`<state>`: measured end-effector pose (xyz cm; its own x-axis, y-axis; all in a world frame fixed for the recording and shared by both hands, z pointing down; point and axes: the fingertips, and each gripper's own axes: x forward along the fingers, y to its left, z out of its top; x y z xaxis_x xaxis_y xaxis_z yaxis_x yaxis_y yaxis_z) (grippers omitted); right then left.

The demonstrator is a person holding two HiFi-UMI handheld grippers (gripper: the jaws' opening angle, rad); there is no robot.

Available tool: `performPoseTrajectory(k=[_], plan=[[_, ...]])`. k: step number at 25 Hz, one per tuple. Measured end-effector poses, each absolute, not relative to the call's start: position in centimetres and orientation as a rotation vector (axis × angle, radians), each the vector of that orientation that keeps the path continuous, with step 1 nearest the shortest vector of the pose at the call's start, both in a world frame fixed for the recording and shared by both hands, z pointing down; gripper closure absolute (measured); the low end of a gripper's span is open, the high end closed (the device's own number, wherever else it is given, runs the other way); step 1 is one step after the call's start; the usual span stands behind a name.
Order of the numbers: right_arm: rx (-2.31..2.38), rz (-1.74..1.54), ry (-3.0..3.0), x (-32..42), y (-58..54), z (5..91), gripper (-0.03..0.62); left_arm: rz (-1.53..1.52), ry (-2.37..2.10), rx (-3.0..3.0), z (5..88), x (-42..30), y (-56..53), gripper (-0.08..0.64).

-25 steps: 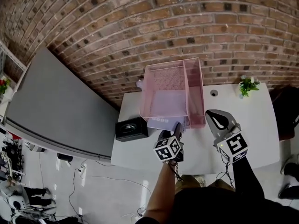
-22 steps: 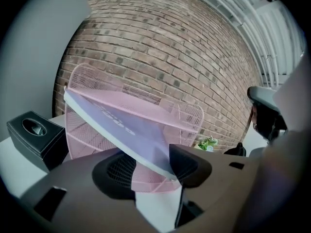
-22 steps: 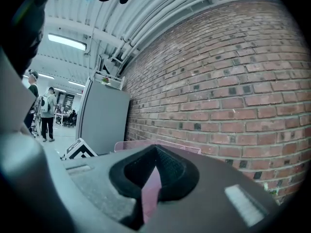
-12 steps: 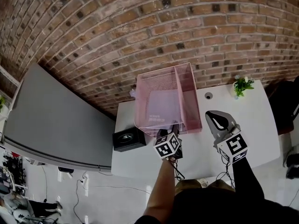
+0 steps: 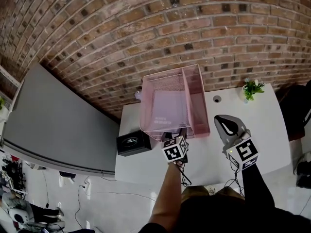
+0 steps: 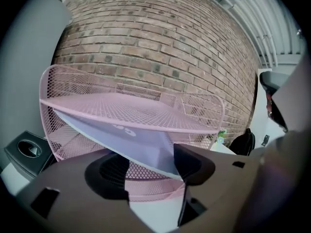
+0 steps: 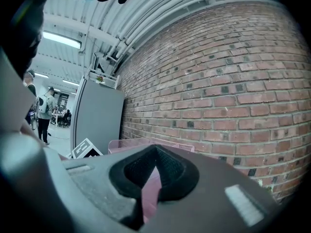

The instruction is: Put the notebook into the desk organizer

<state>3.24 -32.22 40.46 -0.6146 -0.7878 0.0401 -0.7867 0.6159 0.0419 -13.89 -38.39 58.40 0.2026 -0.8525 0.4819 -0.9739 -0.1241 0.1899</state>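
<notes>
- The left gripper (image 6: 151,168) has its jaws spread. They have just been opening, and the near corner of the notebook (image 5: 169,108) lies loose between them, close to the right-hand jaw.
- The lavender notebook lies tilted in the wider compartment of the desk organizer (image 5: 197,101). Most of it sits under the pink mesh, and only that near corner sticks out at the front.
- The left gripper points forward and somewhat down at the organizer's front edge. A bare forearm (image 5: 165,193) reaches straight out behind its marker cube.
- The right gripper (image 7: 148,178) has its jaws pressed together with nothing in them. It is held about level over the table (image 5: 262,125), just to the right of the organizer, on an arm in a dark sleeve (image 5: 255,188).
- The organizer stands at the back of the white table, against the brick wall (image 5: 146,33).
- A black box (image 5: 132,143) sits just to its left at the table's edge.
- A small green plant (image 5: 253,88) stands well apart, near the far right corner.
</notes>
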Motion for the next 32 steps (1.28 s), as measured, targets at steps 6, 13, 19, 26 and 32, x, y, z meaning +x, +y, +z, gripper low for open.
performPoseTrajectory(k=[6, 13, 19, 26, 32], plan=[[1.322, -0.045, -2.787, 2.4, -31.8, 40.2, 0.592, 0.400, -1.681, 2.068, 58.1, -13.9, -37.9, 0.233], [1.268, -0.076, -2.796, 1.1, -31.3, 39.8, 0.592, 0.586, -1.548, 2.124, 59.0, -13.0, -36.8, 0.089], [1.271, -0.050, -2.812, 0.5, -30.9, 39.9, 0.592, 0.867, -1.481, 2.175, 60.3, -12.7, -35.1, 0.067], [1.246, -0.076, -2.816, 0.4, -30.3, 39.7, 0.592, 0.806, -1.525, 2.108, 61.7, -13.8, -33.8, 0.069], [1.246, -0.049, -2.828, 0.3, -29.4, 40.0, 0.592, 0.794, -1.521, 2.097, 61.7, -13.5, -31.8, 0.069]])
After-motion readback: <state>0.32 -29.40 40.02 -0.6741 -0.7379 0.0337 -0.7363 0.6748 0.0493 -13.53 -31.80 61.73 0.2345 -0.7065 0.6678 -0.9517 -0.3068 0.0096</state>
